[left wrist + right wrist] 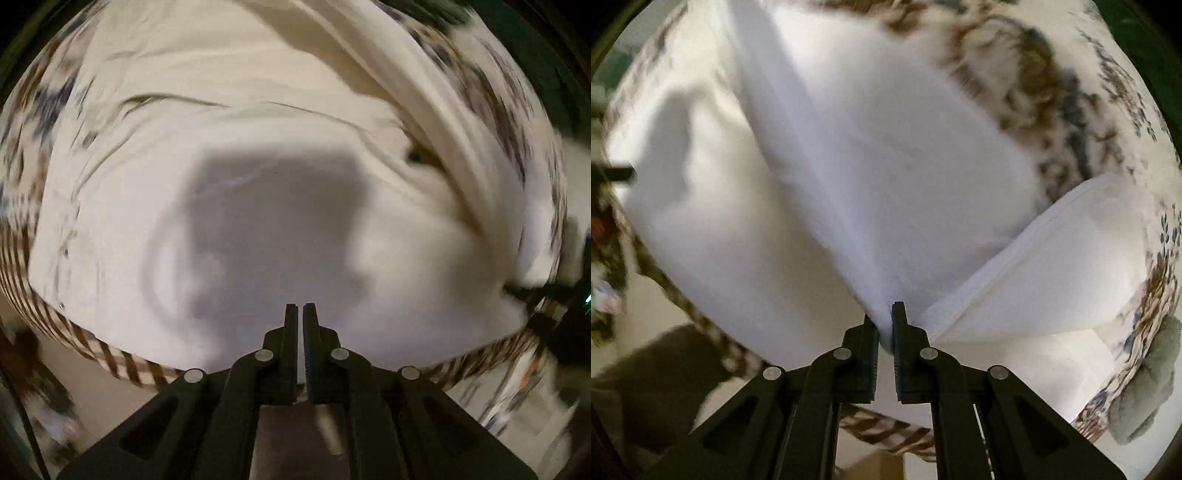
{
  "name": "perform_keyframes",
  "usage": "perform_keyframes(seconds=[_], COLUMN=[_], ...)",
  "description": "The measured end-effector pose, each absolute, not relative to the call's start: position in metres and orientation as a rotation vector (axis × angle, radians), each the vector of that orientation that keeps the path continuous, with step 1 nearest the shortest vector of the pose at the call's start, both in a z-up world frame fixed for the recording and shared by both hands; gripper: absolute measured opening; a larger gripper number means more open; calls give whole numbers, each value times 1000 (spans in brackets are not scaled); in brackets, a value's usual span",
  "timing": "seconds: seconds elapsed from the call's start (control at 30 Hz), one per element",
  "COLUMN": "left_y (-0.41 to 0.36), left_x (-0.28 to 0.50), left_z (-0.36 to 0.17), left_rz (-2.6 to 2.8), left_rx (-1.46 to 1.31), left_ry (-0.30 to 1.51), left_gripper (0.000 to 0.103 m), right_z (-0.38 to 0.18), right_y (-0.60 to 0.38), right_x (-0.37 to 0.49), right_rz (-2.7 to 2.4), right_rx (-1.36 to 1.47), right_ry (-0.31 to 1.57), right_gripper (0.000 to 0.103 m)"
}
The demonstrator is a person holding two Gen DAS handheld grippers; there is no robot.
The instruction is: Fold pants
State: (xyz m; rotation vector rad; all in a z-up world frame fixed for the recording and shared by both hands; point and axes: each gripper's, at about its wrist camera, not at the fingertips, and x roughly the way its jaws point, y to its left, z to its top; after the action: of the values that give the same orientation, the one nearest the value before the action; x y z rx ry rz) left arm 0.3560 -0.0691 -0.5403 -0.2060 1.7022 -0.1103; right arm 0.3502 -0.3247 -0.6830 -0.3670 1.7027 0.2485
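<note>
The white pants (240, 155) lie spread and wrinkled on a patterned cloth and fill most of the left wrist view. My left gripper (300, 308) hovers above them with its jaws closed together and nothing visibly between them; its shadow falls on the fabric. In the right wrist view my right gripper (884, 314) is shut on a pinched fold of the pants (879, 184), which rise from the jaws in a raised ridge. A hemmed edge of the pants (1034, 251) lies to the right. Both views are motion-blurred.
The pants lie on a cloth with a brown and blue floral print (1052, 96) and a striped brown border (110, 354). Its front edge runs close below both grippers, with pale floor (92, 398) beyond. The right gripper (546, 295) shows at the left wrist view's right edge.
</note>
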Motion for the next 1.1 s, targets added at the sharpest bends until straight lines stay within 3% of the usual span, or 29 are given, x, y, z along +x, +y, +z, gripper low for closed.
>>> perform_keyframes(seconds=[0.07, 0.13, 0.2, 0.23, 0.3, 0.33, 0.37, 0.43, 0.57, 0.7, 0.73, 0.77, 0.87, 1.1], left_y=[-54, -43, -35, -32, -31, -31, -33, -37, -48, -65, -66, -68, -72, -84], left_x=[376, 397, 423, 435, 468, 483, 496, 529, 575, 608, 609, 608, 592, 566], left_z=[-537, -528, -513, -507, -493, -490, -488, -493, -528, -586, -597, -604, -598, -576], left_rz=[-77, -69, -59, -57, -51, -53, -58, 2, 60, 128, 147, 159, 135, 109], left_rx=[-387, -541, -656, -705, -805, -839, -848, -789, -743, -621, -615, -608, -576, -523], left_ry=[1697, 1652, 1586, 1556, 1490, 1463, 1447, 1446, 1543, 1721, 1737, 1731, 1682, 1547], left_gripper=[4, 7, 14, 21, 24, 28, 39, 46, 52, 51, 49, 36, 14, 7], right_z=[-690, -686, -671, -663, -653, -651, -650, -653, -662, -663, -659, -654, -628, -626], right_y=[-328, -334, -341, -345, -352, -354, -357, -363, -374, -387, -395, -408, -452, -517], right_x=[358, 368, 378, 382, 388, 389, 391, 394, 400, 402, 405, 407, 403, 424], right_rz=[178, 133, 82, 62, 21, 5, -18, -61, -112, -143, -162, -187, -324, -528], right_rx=[-267, -149, 13, 86, 205, 238, 278, 340, 413, 489, 509, 526, 575, 581], right_ry=[1752, 1768, 1738, 1719, 1695, 1687, 1677, 1673, 1677, 1672, 1660, 1642, 1534, 1530], right_gripper=[17, 36, 73, 76, 77, 77, 77, 77, 77, 77, 77, 77, 77, 77])
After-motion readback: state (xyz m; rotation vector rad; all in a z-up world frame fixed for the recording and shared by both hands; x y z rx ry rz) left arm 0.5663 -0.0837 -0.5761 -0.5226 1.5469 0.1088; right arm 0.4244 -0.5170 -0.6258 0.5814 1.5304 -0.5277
